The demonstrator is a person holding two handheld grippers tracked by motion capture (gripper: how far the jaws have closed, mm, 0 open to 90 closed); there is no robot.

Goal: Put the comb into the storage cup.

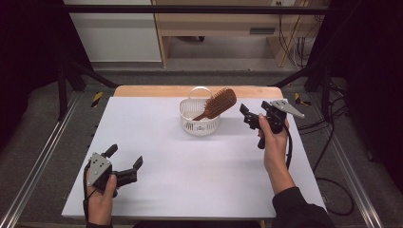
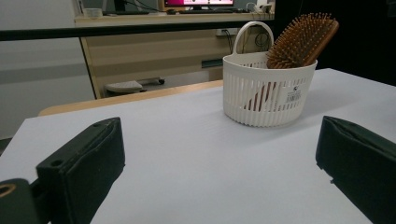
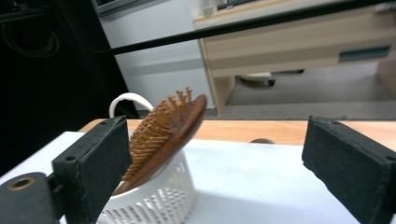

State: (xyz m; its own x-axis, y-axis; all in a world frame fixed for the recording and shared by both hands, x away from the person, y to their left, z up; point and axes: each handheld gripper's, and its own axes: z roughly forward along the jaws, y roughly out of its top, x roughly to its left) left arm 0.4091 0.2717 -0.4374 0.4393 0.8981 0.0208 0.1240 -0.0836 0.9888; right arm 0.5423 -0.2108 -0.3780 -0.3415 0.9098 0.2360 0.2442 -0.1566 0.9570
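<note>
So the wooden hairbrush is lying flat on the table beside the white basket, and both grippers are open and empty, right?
Not quite. The hairbrush isn't flat on the table: it stands tilted in the white basket, handle down inside and bristled head sticking out over the rim, as the high view and the left gripper view show. The rest holds: left gripper and right gripper are both open and empty.

I can read nothing here. A small printed label [image 2: 292, 95] sits on the wall of the white basket [image 2: 252, 88] ahead of my left jaws, its print too fine to read.
</note>
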